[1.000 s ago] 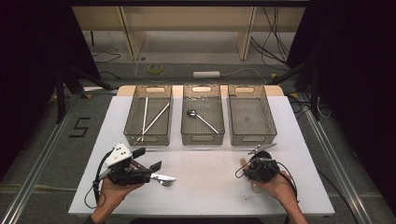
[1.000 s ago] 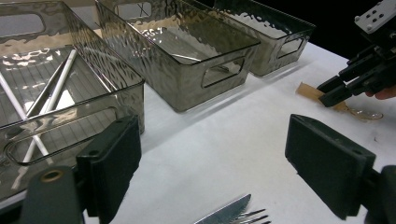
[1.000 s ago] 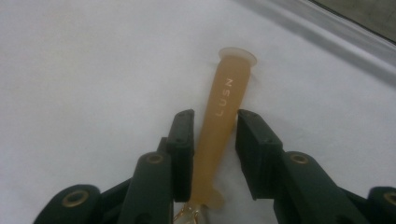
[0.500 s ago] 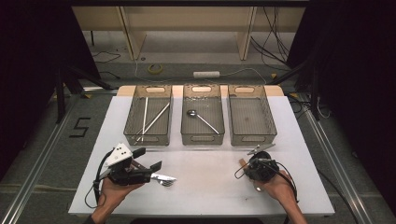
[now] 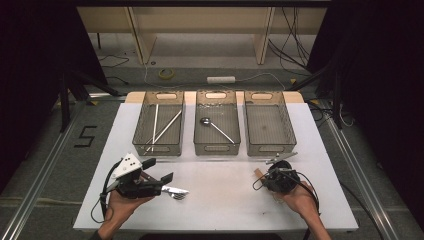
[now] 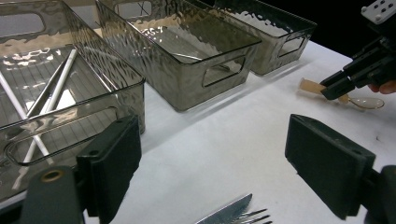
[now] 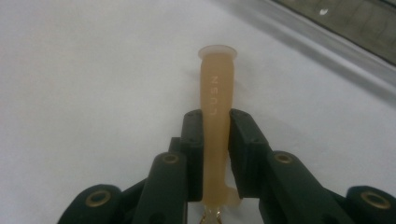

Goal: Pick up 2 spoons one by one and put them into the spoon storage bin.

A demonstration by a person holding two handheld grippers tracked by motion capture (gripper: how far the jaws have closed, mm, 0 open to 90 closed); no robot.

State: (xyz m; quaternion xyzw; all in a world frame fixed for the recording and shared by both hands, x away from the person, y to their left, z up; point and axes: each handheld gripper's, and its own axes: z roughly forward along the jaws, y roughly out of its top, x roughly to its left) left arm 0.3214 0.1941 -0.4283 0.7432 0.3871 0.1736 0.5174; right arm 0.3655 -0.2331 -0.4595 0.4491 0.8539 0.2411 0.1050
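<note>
Right claw [image 7: 215, 128]: we have just been closing its jaws, and now the black pads clamp both sides of the tan plastic handle of a small spoon with a clear bowl [image 7: 215, 93].
Spoon's place: near the right front of the white tabletop [image 5: 225, 200], low over it or resting on it, we cannot tell which; the handle sticks out beyond the pads towards the bins, and the left gripper view shows the clear bowl on the hand's side.
What that means: we judge the grasp made, so the lift and the carry to a bin come next.
Left claw [image 6: 229, 158]: jaws wide apart, gripping nothing, hovering at the left front.
Metal fork [image 5: 175, 192]: lying on the tabletop just ahead of our left claw, tines towards the middle, not yet taken.
Left smoky clear plastic bin [image 5: 142, 120]: holds long pale sticks, chopsticks by the look of them.
Middle bin [image 5: 199, 120]: holds one metal spoon, so we judge our spoon belongs there.
Right bin [image 5: 286, 120]: nothing in it.
</note>
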